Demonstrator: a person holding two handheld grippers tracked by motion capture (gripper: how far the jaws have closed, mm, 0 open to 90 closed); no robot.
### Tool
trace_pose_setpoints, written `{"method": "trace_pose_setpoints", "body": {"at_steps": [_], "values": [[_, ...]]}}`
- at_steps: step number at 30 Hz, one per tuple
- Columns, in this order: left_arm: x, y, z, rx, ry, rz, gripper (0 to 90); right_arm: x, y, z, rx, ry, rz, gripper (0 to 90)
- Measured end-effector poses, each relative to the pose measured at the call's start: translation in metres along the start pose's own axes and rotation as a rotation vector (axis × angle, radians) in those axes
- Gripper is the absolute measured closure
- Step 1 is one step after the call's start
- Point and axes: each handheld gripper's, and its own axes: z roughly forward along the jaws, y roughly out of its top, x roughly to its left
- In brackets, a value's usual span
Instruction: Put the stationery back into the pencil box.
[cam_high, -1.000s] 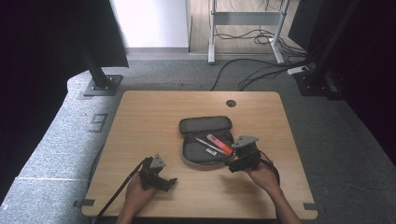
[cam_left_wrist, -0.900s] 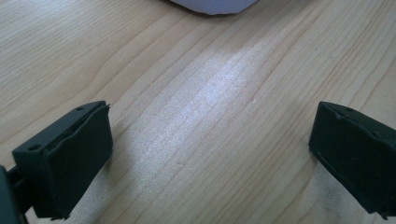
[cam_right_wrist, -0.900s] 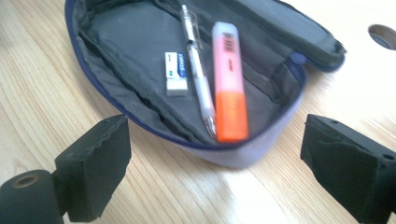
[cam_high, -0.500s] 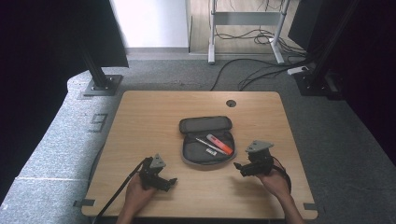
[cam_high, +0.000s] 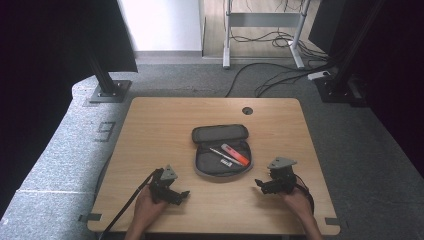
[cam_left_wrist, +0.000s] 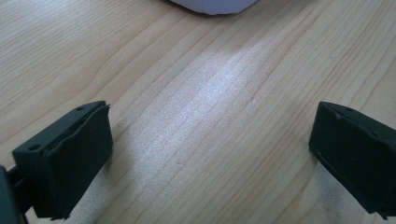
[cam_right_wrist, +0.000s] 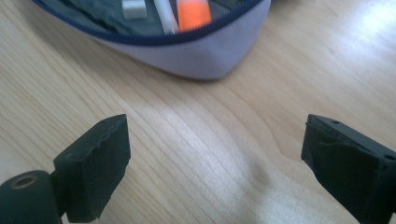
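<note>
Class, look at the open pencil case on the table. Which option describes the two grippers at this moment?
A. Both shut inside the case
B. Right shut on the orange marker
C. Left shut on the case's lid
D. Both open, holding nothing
D: the left gripper and right gripper have jaws wide apart over bare table; the orange marker lies in the pencil case.

My wooden surface (cam_high: 150, 130) has a round cable hole (cam_high: 247, 110) near its far edge. Beyond it, on grey carpet (cam_high: 60, 150), I see a black stand base (cam_high: 108, 91) and tangled cables (cam_high: 270, 82) under a white desk frame (cam_high: 227, 35).
</note>
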Motion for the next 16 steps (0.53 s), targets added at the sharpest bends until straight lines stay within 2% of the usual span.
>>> {"method": "trace_pose_setpoints", "body": {"at_steps": [7,10,14,16], "values": [[0.0,0.0,0.0,0.0,0.0,0.0,0.0,0.001,-0.014,0.01,0.021,-0.001,0.014,7.1],[0.0,0.0,0.0,0.0,0.0,0.0,0.0,0.0,-0.019,0.012,0.003,0.018,0.054,6.1],[0.0,0.0,0.0,0.001,0.0,0.001,0.0,-0.002,-0.022,0.013,-0.009,0.045,0.083,4.6],[0.0,0.0,0.0,0.0,0.0,0.0,0.0,-0.002,-0.023,0.013,-0.007,0.042,0.083,4.3]]}}
